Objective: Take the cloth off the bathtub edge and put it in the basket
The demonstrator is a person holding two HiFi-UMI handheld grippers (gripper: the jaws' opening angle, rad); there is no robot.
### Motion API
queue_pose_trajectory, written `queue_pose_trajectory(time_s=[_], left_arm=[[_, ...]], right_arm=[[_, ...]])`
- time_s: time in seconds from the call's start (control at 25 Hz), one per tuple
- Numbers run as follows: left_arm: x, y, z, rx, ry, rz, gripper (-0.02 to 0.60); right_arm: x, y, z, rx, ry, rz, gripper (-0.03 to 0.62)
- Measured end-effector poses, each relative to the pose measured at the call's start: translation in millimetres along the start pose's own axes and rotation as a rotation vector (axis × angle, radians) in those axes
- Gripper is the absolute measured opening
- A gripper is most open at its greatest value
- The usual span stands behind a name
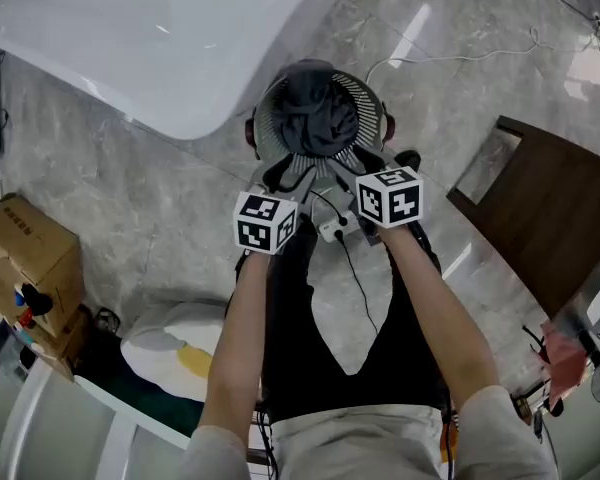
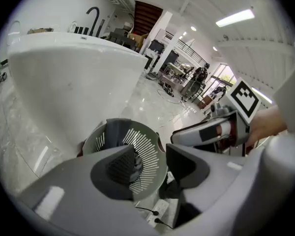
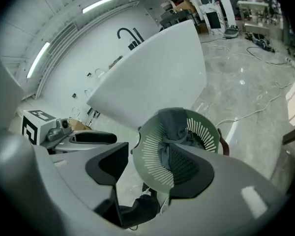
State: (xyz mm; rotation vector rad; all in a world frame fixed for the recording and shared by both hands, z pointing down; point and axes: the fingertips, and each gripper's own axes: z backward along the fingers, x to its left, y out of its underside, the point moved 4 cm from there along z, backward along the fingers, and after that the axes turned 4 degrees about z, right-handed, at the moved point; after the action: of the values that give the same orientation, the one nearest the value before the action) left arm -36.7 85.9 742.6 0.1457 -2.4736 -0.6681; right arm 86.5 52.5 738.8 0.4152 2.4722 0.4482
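No brand or label comes through: the only print is the black-and-white square patterns on the two marker cubes (image 1: 267, 221), and whatever is printed on the cardboard box (image 1: 30, 253), well off to the left gripper's left, is too small to read.

On to the containers. The slatted green basket (image 1: 365, 98) sits on the floor just ahead of both grippers, and the dark grey cloth (image 1: 315, 113) is down inside it, bunched up, one fold draped over the rim on the far side. The white bathtub (image 1: 130, 38) rises just beyond the basket, its edge bare.

The left gripper (image 2: 151, 160) has its jaws partly apart, nothing between the pads, only the basket showing in the gap. The right gripper (image 3: 147, 159) is the same: jaws parted, empty, the basket and cloth straight ahead. The two hang side by side, near each other, with a white power strip (image 1: 335, 230) on the floor beneath and between them.
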Motion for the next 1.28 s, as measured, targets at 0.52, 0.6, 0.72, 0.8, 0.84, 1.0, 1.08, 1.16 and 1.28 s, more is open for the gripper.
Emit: queue_pose_trajectory(time_s=[0.52, 0.6, 0.72, 0.8, 0.84, 1.0, 1.08, 1.16, 1.28], left_arm=[[-73.6, -44.6, 128.4, -0.052, 0.059, -0.051, 0.247], [-85.8, -44.5, 152.6, -0.059, 0.06, -0.06, 0.247], [-95.6, -51.2, 185.0, -0.065, 0.048, -0.067, 0.247], [-103.6, -55.9, 204.8, -0.079, 0.037, -0.058, 0.247], [-108.1, -57.3, 215.0, -0.089, 0.032, -0.052, 0.247], [-125.4, -58.8, 247.8, -0.114, 0.027, -0.041, 0.247], [-132.3, -63.5, 253.7, -0.126, 0.03, -0.054, 0.247], [-139.2, -69.2, 256.5, -0.137, 0.038, -0.074, 0.247], [-147.7, -74.0, 263.6, -0.133, 0.055, -0.108, 0.247]], right_arm=[[95.7, -17.4, 129.1, -0.035, 0.033, 0.169, 0.232], [114.0, -13.2, 150.5, -0.053, 0.039, 0.206, 0.232], [137.6, -19.7, 176.6, -0.086, 0.04, 0.245, 0.232], [148.9, -25.6, 193.3, -0.099, 0.04, 0.257, 0.232], [154.3, -28.2, 201.7, -0.109, 0.041, 0.259, 0.232], [173.6, -37.6, 231.9, -0.156, 0.046, 0.253, 0.232], [179.9, -42.5, 243.5, -0.179, 0.043, 0.255, 0.232], [184.5, -44.8, 253.5, -0.206, 0.047, 0.258, 0.232], [193.3, -41.2, 261.8, -0.241, 0.057, 0.225, 0.232]])
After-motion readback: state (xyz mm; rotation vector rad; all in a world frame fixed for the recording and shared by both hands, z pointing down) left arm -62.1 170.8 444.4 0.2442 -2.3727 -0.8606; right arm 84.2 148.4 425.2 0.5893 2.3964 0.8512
